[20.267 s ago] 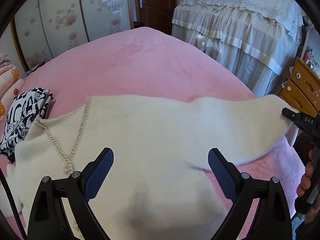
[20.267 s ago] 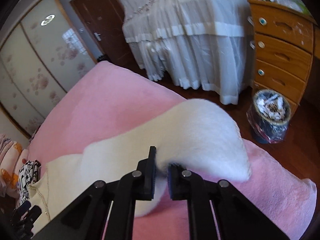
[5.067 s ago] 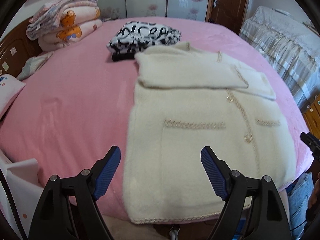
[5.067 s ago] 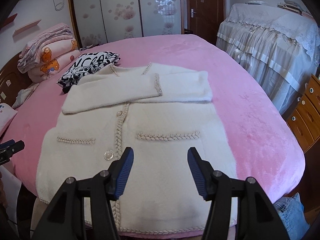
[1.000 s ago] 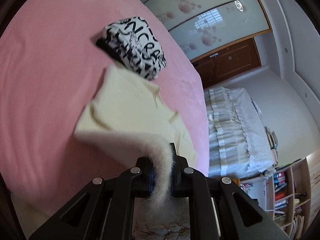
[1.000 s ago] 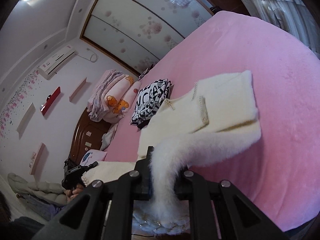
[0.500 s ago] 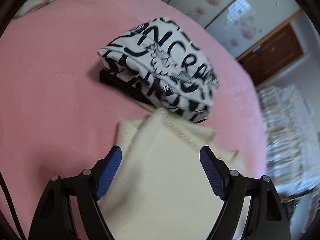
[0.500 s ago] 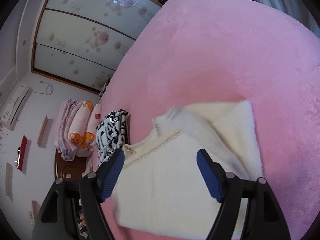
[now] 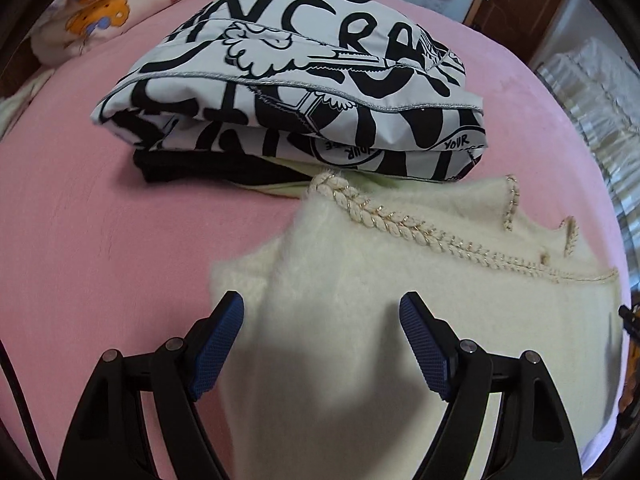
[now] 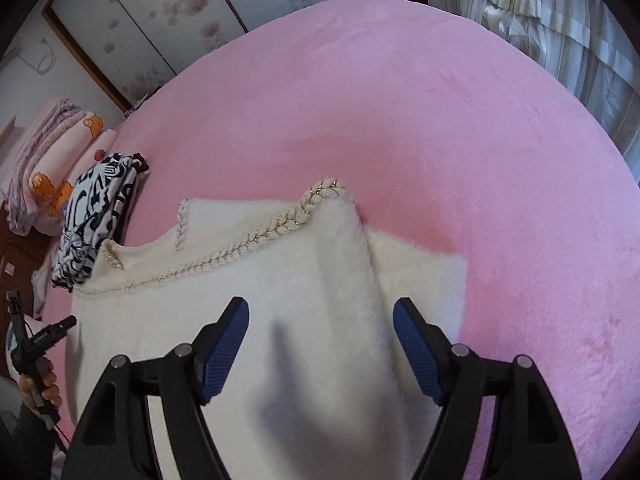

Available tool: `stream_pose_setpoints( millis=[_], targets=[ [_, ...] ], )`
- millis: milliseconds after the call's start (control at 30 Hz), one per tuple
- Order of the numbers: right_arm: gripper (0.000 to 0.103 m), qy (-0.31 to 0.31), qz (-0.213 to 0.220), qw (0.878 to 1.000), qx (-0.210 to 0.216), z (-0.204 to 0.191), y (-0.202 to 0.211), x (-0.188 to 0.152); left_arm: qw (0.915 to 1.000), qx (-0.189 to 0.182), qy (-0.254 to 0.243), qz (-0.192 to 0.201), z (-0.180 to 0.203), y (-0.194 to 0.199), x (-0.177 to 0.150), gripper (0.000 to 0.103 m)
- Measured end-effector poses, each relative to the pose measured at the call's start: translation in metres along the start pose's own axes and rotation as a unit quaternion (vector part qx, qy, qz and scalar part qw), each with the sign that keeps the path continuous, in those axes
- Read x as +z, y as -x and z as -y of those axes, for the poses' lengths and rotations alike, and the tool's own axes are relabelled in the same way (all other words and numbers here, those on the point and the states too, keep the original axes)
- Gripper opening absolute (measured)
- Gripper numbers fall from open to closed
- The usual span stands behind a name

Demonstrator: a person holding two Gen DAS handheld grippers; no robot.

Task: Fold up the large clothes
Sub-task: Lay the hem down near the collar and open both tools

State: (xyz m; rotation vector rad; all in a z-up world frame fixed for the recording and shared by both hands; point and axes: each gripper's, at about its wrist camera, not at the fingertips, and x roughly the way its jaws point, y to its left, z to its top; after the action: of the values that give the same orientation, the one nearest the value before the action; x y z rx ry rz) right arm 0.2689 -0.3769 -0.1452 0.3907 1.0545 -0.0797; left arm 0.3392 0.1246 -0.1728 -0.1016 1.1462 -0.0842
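A fluffy cream cardigan point(image 9: 400, 280) with braided gold trim lies folded in half on the pink bed point(image 9: 100, 220); it also shows in the right wrist view point(image 10: 280, 312). My left gripper point(image 9: 322, 340) is open and empty, just above the cardigan's left folded corner. My right gripper point(image 10: 320, 344) is open and empty, just above its right folded corner. The cardigan's near part is hidden under both grippers.
A folded black-and-white printed garment point(image 9: 304, 76) lies just beyond the cardigan, its edge over the collar; it also shows in the right wrist view point(image 10: 96, 216). Folded pink blankets point(image 10: 44, 160) sit at the far left. A curtain-draped bed point(image 10: 560, 20) stands to the right.
A second ago both grippers were shut on the cardigan's hem and carrying it over the top half. They have let go and now hover open, closer to the folded cardigan.
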Motion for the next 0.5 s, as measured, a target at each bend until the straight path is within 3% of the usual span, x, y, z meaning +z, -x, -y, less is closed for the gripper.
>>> stream_pose_setpoints(
  millis=[133, 167, 200, 233, 267, 300, 333, 500],
  targets=[
    [0.075, 0.024, -0.002, 0.999, -0.022, -0.007, -0.018, 0.009, 1.0, 0.003, -0.006, 0.005, -0.001, -0.013, 0.009, 0.078],
    [0.071, 0.032, -0.002, 0.999, -0.028, -0.009, -0.023, 0.011, 1.0, 0.001, -0.003, 0.008, -0.002, -0.015, 0.011, 0.074],
    [0.064, 0.039, -0.003, 0.999, -0.032, -0.012, -0.028, 0.012, 0.9999, -0.003, 0.0, 0.01, -0.002, -0.017, 0.012, 0.061],
    [0.049, 0.043, -0.006, 0.999, -0.031, -0.013, -0.032, 0.013, 0.9998, -0.017, 0.006, 0.01, -0.003, -0.019, 0.014, 0.05],
    [0.039, 0.041, -0.008, 0.999, -0.029, -0.013, -0.034, 0.012, 0.9993, -0.034, 0.016, 0.007, -0.004, -0.021, 0.014, 0.031],
    [0.031, 0.04, -0.004, 0.999, -0.033, -0.013, -0.034, 0.012, 0.9993, -0.026, 0.023, 0.014, -0.004, -0.02, 0.013, 0.017],
    [0.015, 0.044, 0.0, 0.998, -0.042, -0.016, -0.034, 0.01, 0.9993, -0.017, 0.026, 0.023, -0.004, -0.019, 0.012, 0.013],
    [0.008, 0.038, 0.059, 0.996, -0.047, -0.018, 0.0, -0.002, 0.9953, -0.006, 0.023, 0.094, 0.001, 0.017, 0.003, 0.007]
  ],
)
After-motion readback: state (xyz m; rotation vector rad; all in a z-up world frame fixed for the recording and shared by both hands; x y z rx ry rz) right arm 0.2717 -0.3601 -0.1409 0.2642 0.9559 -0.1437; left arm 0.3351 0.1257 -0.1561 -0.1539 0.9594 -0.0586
